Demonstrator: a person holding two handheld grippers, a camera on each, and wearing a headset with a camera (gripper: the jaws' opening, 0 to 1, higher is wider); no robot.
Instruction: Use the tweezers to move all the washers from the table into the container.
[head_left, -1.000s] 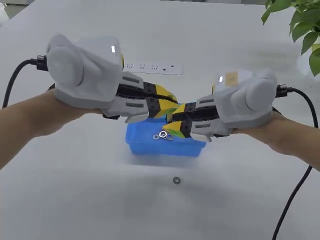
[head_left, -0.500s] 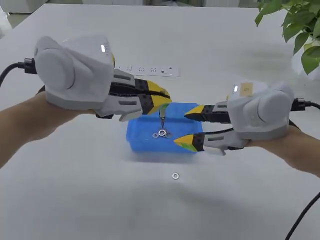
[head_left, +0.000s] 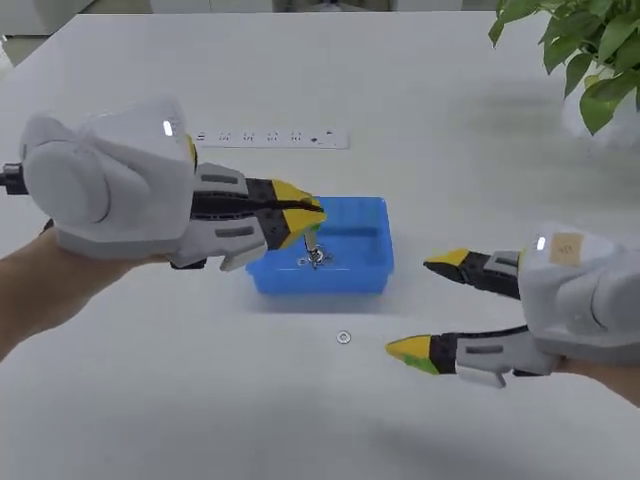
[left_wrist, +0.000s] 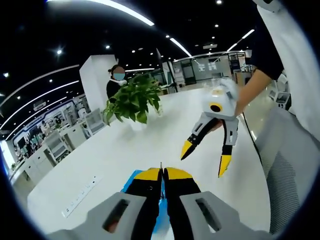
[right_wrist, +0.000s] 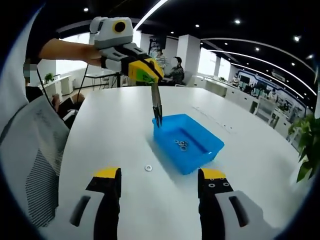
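One washer (head_left: 344, 338) remaining on tabletop (head_left: 450, 120)
Light, slippery; rim to be nipped by tweezers (right_wrist: 156, 106) pinched in left claw (head_left: 310, 216); right claw (head_left: 411, 306) spread.

A: Bright, even light from the ceiling strips (left_wrist: 125, 11); the white bench (head_left: 420, 90) nearly washes out.
B: Yep, soft shadows only. The plant (head_left: 585, 45) beyond the right gripper (head_left: 411, 305) looks smeared, and the fisheye edges bend hard.
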